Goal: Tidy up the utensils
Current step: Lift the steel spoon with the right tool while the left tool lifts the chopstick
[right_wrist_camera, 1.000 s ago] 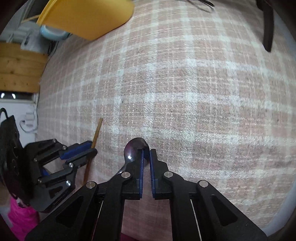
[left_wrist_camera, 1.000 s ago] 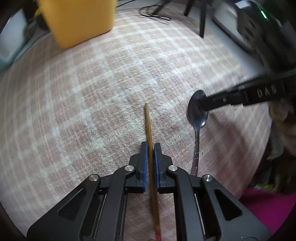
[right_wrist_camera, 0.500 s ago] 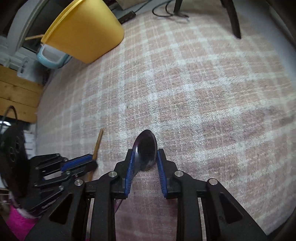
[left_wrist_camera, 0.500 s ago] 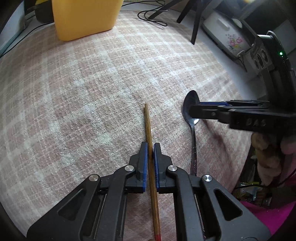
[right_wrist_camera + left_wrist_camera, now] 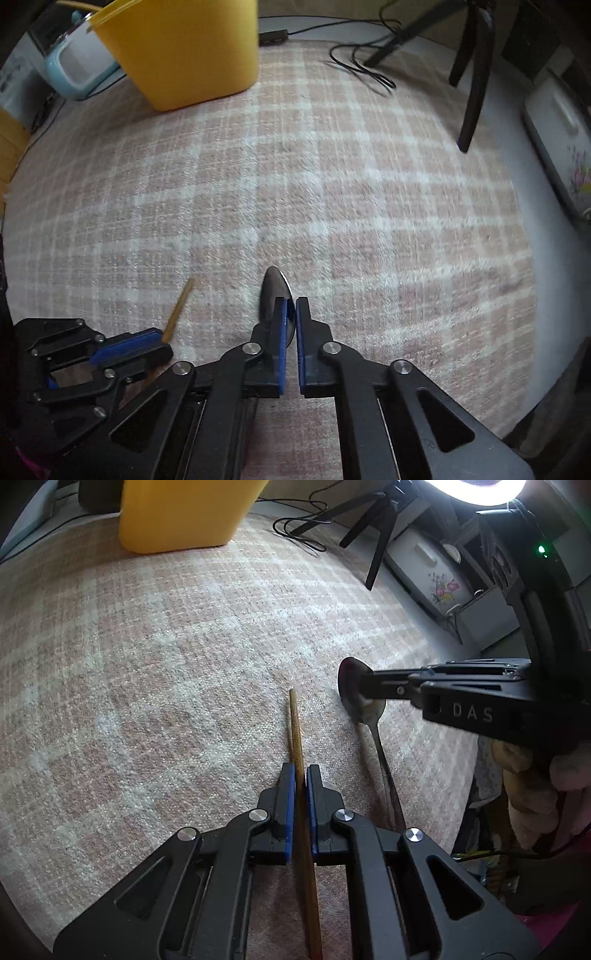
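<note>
Both loaded: left gripper (image 5: 300, 771) is clamping the thin wooden chopstick (image 5: 295, 723) mid-shaft, right gripper (image 5: 290, 306) is pinching the glossy metal spoon (image 5: 274, 291) at its bowl, handle trailing back. Likely carrying to the smooth yellow bin (image 5: 184, 48) far across the nubby checked cloth (image 5: 332, 206); keep grips firm, spoon bowl is looking slippery.
</note>
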